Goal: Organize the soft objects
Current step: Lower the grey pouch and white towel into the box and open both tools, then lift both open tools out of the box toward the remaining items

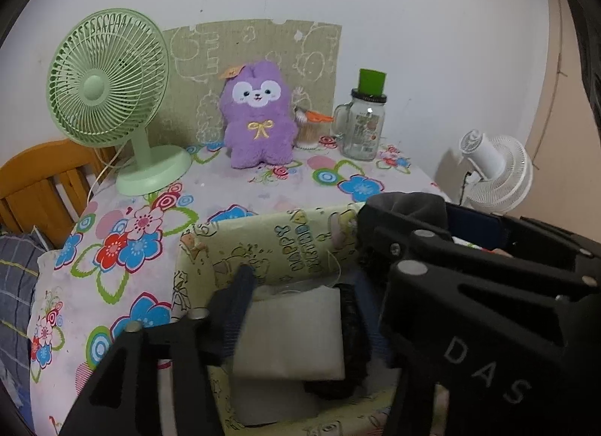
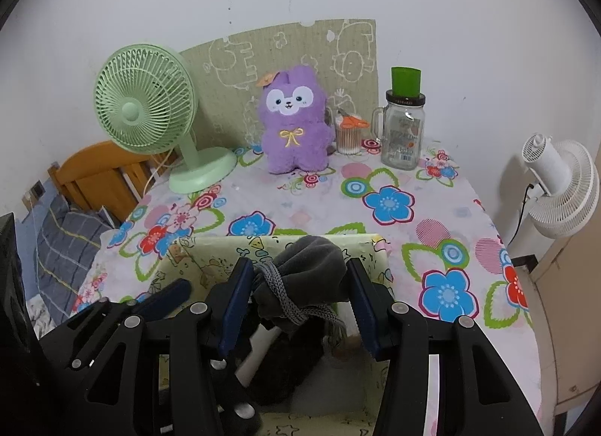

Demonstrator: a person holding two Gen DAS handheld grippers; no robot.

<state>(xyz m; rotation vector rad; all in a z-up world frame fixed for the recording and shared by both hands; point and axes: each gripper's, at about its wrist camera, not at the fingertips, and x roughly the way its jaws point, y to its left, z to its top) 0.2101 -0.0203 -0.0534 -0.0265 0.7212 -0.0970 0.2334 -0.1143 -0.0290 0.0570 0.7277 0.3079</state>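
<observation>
A pale green fabric box (image 1: 270,244) printed with cartoons stands at the table's near edge; its rim also shows in the right wrist view (image 2: 210,248). Inside lie a white folded cloth (image 1: 296,331) and a dark item (image 1: 353,327). My right gripper (image 2: 298,278) holds a grey drawstring pouch (image 2: 308,267) between its blue pads, just over the box. The right gripper also shows in the left wrist view (image 1: 469,248), crossing in front. My left gripper is open over the box; only its left finger (image 1: 234,304) shows. A purple plush bunny (image 1: 259,116) sits at the table's back.
A green desk fan (image 1: 109,98) stands back left. A glass mug jar with a green cup (image 1: 362,124) and a cotton swab holder (image 1: 308,132) stand back right. A white fan (image 2: 559,188) is off the table's right edge. A wooden bed frame (image 1: 41,180) lies left.
</observation>
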